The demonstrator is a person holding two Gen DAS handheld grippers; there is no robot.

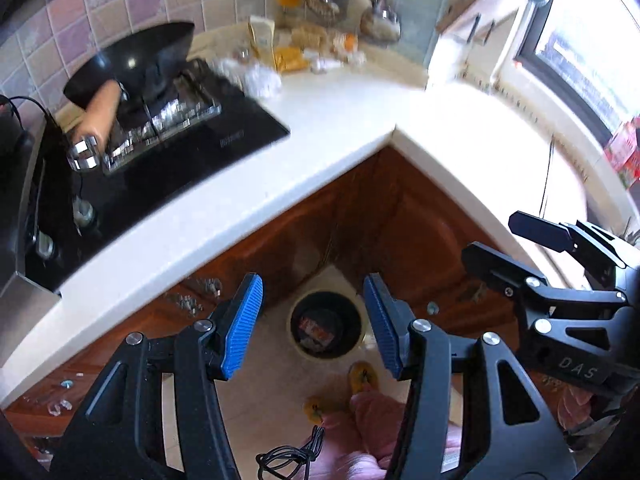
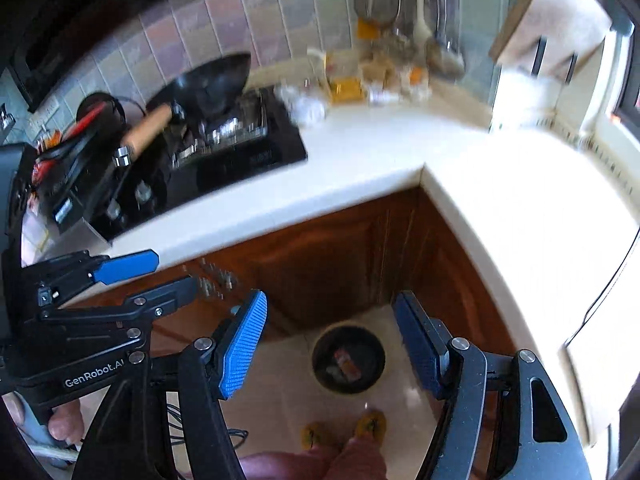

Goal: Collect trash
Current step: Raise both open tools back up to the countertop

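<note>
Left gripper [image 1: 314, 326]: fingers spread wide, nothing between them. Right gripper [image 2: 334, 346]: likewise spread and empty. Both hang above the floor in front of the counter corner.

Bin [image 1: 326, 329]: stands on the floor tiles in the cabinet corner, directly below both grippers, mouth up. Some wrappers lie inside; details too small to tell.

Counter [image 1: 328, 128]: white, L-shaped, bare along its near edge. Hob [image 1: 160, 152] at left carries a wok [image 1: 136, 60], handle pointing toward the viewer.

Trash [image 1: 262, 80]: a crumpled white wad, paper or thin plastic by appearance, lies on the counter just beside the hob's far right corner, well apart from both grippers. Blurred in both views.

Judgement: the wad is light, soft and compressible, not fragile; it should yield under a pinch. Take it across its bulk, at the middle. It is roughly round; no clear long axis or heading can be told.

Beyond it, packets and jars [image 1: 296, 48] crowd the tiled wall.
</note>
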